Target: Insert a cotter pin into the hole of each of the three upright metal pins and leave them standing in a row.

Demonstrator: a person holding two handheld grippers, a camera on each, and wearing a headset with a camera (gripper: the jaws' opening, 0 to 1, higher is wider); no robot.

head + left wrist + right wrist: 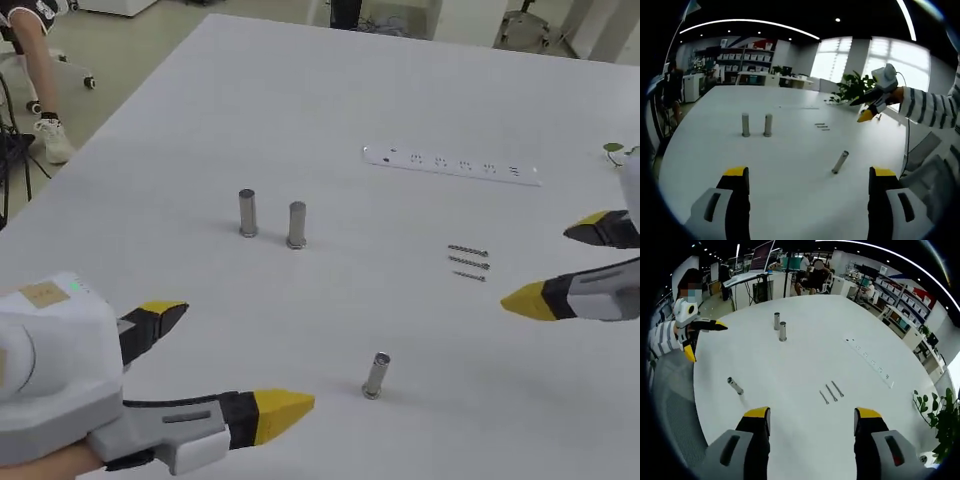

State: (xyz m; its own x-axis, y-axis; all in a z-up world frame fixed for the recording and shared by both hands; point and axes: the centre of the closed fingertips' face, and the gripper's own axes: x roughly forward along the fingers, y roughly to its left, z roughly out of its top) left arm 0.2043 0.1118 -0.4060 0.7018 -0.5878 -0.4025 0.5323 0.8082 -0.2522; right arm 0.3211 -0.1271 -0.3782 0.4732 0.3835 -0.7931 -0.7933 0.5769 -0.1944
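Two metal pins (pixel 248 213) (pixel 297 225) stand upright side by side on the white table (pixel 330 120); a third pin (pixel 376 375) lies tipped over nearer the front. Three cotter pins (pixel 468 262) lie in a small group to the right. My left gripper (pixel 215 360) is open at the lower left, apart from the fallen pin. My right gripper (pixel 565 265) is open at the right edge, just right of the cotter pins. The left gripper view holds the standing pins (pixel 745 124) (pixel 768 125) and the fallen pin (pixel 840 162); the right gripper view holds the cotter pins (pixel 831 392).
A white power strip (pixel 450 163) lies at the back right of the table. A green plant (pixel 618 151) sits at the far right edge. A seated person's legs (pixel 40 60) are off the table's left side.
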